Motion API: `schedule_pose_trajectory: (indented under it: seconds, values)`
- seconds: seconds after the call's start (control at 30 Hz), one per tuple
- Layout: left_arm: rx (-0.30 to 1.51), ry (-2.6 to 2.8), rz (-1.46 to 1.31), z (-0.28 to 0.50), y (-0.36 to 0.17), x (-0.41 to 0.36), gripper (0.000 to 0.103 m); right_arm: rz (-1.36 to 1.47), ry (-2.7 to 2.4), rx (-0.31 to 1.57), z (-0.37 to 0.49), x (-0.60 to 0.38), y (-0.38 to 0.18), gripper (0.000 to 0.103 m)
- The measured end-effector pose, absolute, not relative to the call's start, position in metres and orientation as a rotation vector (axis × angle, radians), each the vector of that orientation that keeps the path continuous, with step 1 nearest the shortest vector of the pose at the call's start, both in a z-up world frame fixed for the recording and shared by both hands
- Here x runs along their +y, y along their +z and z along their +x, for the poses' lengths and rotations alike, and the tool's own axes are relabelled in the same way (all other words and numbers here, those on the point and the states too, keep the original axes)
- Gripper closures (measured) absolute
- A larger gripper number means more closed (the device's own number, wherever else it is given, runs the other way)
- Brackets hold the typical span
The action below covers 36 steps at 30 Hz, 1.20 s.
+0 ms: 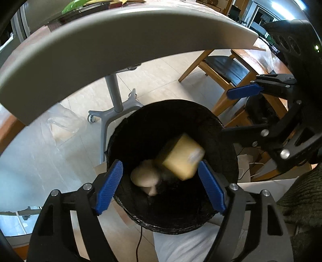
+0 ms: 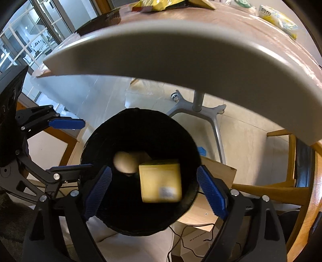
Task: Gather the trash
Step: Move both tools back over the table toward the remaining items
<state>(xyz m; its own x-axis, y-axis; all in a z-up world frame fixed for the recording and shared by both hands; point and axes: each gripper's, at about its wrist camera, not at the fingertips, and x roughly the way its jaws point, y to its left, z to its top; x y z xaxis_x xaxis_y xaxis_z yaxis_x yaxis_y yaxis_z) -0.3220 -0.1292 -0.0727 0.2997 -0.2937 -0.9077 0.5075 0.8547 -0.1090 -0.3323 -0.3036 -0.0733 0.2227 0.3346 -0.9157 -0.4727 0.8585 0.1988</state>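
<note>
While both point steeply down over the black bin (image 1: pixel 173 201), the left claw (image 1: pixel 161 187) and right claw (image 2: pixel 155 190) stand spread, pinching nothing. Beyond the bin's far rim curves the grey counter (image 1: pixel 120 40) edge. A blurred yellow box (image 2: pixel 160 180), tilted, sits in the bin's mouth beside a pale lump (image 2: pixel 124 164).

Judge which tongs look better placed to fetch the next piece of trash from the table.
Likely right: the right tongs are open and empty over the black bin, and their view shows a yellow-white wrapper on the tabletop.
</note>
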Motion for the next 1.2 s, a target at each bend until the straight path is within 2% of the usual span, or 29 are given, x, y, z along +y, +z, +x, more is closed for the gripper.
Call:
schedule_pose_trajectory:
  seconds: [0.27, 0.5, 0.63, 0.77, 0.97, 1.2]
  values:
    - [1.130, -0.503, 0.195, -0.323, -0.057, -0.120, 0.024, -0.131, 0.513, 1.168, -0.337, -0.323, -0.048, 0.016]
    - [0.968, -0.529, 0.179, -0.339, 0.013, -0.116, 0.024, -0.090, 0.505, 0.961, -0.335, -0.350, 0.036, 0.016]
    - [0.823, -0.474, 0.173, -0.335, 0.055, -0.114, 0.010, -0.084, 0.404, 0.816, -0.298, -0.363, 0.081, 0.010]
    - [0.752, -0.400, 0.131, -0.308, 0.073, -0.110, 0.006, -0.084, 0.307, 0.731, -0.236, -0.364, 0.106, 0.008]
    - [0.769, -0.311, 0.105, -0.257, 0.063, -0.111, 0.006, -0.036, 0.244, 0.774, -0.136, -0.355, 0.100, 0.008]
    - [0.837, -0.270, 0.045, -0.217, 0.048, -0.110, 0.006, -0.017, 0.180, 0.895, -0.053, -0.336, 0.061, 0.008]
